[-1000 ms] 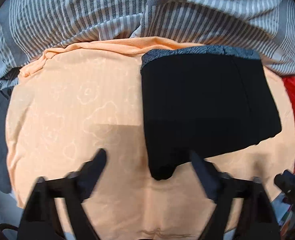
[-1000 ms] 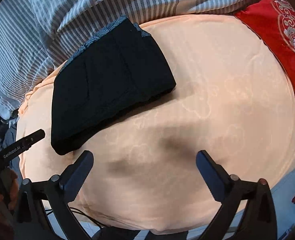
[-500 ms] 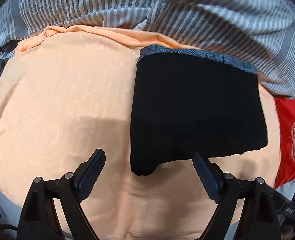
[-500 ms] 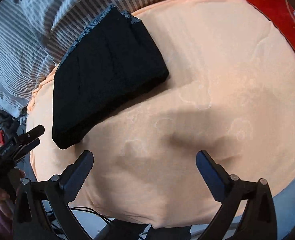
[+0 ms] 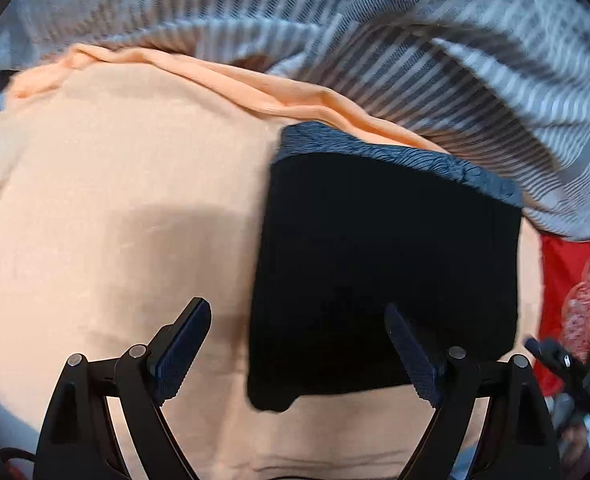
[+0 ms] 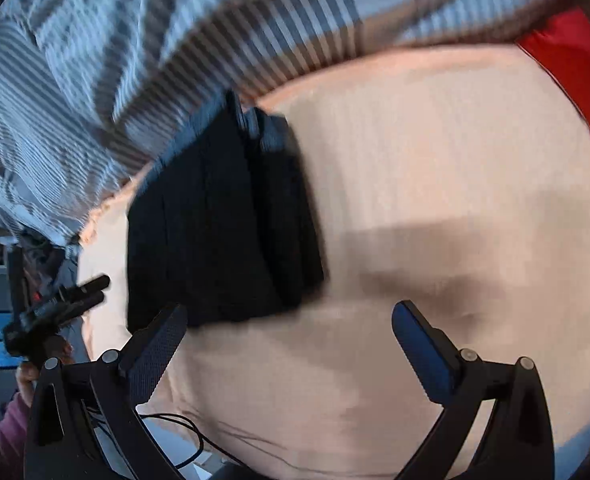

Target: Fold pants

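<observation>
The black pants (image 5: 383,264) lie folded into a compact rectangle on the peach sheet (image 5: 115,220), grey-blue waistband at the far edge. They also show in the right wrist view (image 6: 219,232), blurred. My left gripper (image 5: 299,344) is open and empty, hovering over the near left edge of the pants, not touching them. My right gripper (image 6: 287,344) is open and empty, above bare sheet to the right of the pants. The left gripper also shows at the left of the right wrist view (image 6: 67,304).
A grey and white striped blanket (image 5: 375,40) lies bunched along the far side, touching the pants' waistband edge. A red patterned cloth (image 5: 575,292) lies at the right. A black cable (image 6: 183,432) hangs below the sheet's near edge.
Both grippers stay open and empty. The left view has shifted so the pants sit lower and nearer its fingers. The right view has swung, now blurred, with the pants closer to its left finger.
</observation>
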{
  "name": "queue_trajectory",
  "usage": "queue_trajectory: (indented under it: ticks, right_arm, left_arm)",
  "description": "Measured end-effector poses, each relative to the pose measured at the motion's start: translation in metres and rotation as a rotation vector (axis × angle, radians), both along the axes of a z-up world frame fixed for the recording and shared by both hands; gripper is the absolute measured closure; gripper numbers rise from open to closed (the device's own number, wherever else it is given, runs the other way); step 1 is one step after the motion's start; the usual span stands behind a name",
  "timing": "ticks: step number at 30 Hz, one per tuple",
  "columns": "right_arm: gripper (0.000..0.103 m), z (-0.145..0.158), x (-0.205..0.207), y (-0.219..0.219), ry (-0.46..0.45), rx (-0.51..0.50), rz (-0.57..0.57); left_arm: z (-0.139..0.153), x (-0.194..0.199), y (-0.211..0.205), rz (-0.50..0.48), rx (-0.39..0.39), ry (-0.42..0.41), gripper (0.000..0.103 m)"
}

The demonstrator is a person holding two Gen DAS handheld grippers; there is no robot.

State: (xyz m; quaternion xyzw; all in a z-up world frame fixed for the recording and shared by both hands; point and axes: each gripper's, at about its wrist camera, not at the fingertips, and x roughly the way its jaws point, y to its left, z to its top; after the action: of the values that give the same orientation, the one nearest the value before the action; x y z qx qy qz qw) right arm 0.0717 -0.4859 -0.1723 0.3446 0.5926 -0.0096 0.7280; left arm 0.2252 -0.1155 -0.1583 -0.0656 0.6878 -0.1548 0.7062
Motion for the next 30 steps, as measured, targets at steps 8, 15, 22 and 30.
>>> queue_trajectory:
  ticks: [8, 15, 22, 30]
  right_arm:
    - [0.001, -0.042, 0.058, -0.013, -0.016, 0.175, 0.092]
    - [0.001, -0.075, 0.079, -0.003, 0.003, 0.296, 0.183]
    - [0.000, -0.095, 0.091, 0.011, -0.040, 0.378, 0.217]
    - [0.000, -0.101, 0.093, 0.004, 0.018, 0.447, 0.130]
  left_arm:
    - [-0.026, 0.029, -0.015, -0.088, -0.041, 0.044, 0.013]
    - [-0.056, 0.046, -0.013, -0.065, -0.091, 0.108, 0.013]
    - [-0.071, 0.054, -0.021, -0.090, -0.138, 0.125, 0.013]
    - [-0.087, 0.056, -0.025, -0.062, -0.159, 0.162, 0.001]
